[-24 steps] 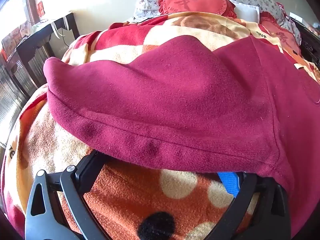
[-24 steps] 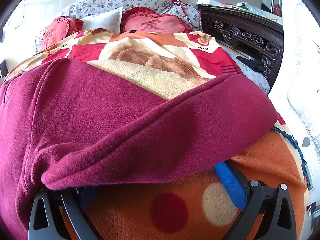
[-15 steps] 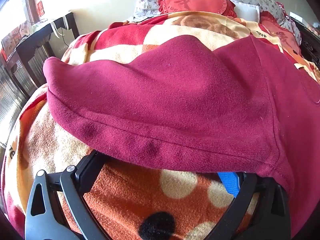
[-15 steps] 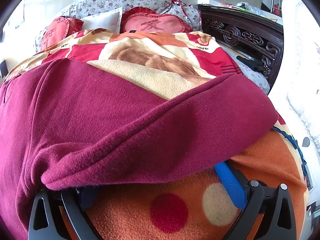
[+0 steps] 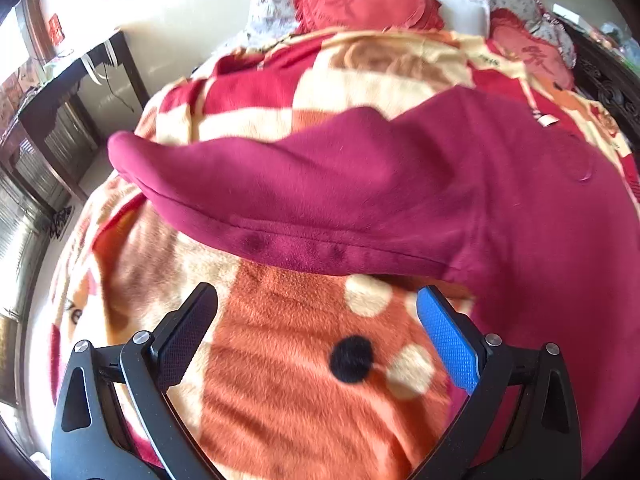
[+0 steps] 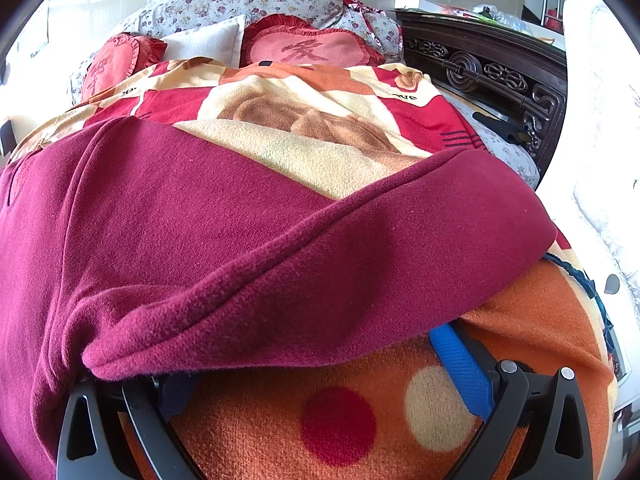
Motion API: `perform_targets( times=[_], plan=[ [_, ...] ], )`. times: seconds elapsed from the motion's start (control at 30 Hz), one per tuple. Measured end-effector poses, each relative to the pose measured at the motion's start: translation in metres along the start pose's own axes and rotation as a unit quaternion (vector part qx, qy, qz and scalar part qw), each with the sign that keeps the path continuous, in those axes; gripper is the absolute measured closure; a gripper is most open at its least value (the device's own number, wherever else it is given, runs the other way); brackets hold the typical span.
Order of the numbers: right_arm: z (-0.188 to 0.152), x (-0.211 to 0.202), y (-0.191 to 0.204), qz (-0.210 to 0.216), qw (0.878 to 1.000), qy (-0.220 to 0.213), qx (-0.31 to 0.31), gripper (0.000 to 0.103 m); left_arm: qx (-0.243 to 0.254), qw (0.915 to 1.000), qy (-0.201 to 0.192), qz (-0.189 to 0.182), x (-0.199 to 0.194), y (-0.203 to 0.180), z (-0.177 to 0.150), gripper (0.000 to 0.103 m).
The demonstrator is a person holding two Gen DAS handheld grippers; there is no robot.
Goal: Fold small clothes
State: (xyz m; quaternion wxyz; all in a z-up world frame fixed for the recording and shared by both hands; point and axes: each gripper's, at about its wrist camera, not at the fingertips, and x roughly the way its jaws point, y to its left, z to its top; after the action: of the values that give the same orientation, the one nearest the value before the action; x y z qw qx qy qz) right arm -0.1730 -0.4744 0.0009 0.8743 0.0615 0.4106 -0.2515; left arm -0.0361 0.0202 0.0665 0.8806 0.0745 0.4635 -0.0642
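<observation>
A maroon fleece garment (image 5: 400, 184) lies spread on the orange patterned blanket (image 5: 304, 360) on a bed. In the left wrist view its near hem runs across just beyond my left gripper (image 5: 316, 300), which is open and empty, both fingers clear of the cloth. In the right wrist view the garment (image 6: 200, 220) has a long folded edge draped over the fingertips of my right gripper (image 6: 304, 364). The right jaws stand wide apart, with the blue pad (image 6: 460, 368) partly showing and the left finger under the cloth.
Red heart cushions (image 6: 308, 48) and floral pillows (image 6: 240, 4) lie at the bed's head. A dark carved wooden bed frame (image 6: 492, 76) stands at the right. A dark table (image 5: 72, 92) stands left of the bed. A white padded surface (image 6: 600, 160) is far right.
My left gripper has pulled back and up from the garment; its fingertips, earlier under the hem, now stand free. The right gripper has not moved.
</observation>
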Motion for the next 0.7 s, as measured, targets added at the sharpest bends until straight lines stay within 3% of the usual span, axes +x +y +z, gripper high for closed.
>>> perform_targets(
  times=[0.2, 0.3, 0.7],
  plan=[
    [0.004, -0.004, 0.002, 0.007, 0.999, 0.038, -0.016, 0.0, -0.003, 0.9994, -0.014, -0.033, -0.031, -0.009, 0.004, 0.003],
    [0.001, -0.026, 0.004, 0.006, 0.998, 0.05, -0.023, 0.0, 0.006, 0.9988, -0.021, -0.044, -0.045, -0.017, 0.002, 0.003],
    [0.002, -0.149, 0.03, 0.128, 0.987, 0.086, 0.055, 0.0, 0.028, 0.9957, -0.042, -0.078, -0.069, -0.061, 0.007, 0.003]
  ],
)
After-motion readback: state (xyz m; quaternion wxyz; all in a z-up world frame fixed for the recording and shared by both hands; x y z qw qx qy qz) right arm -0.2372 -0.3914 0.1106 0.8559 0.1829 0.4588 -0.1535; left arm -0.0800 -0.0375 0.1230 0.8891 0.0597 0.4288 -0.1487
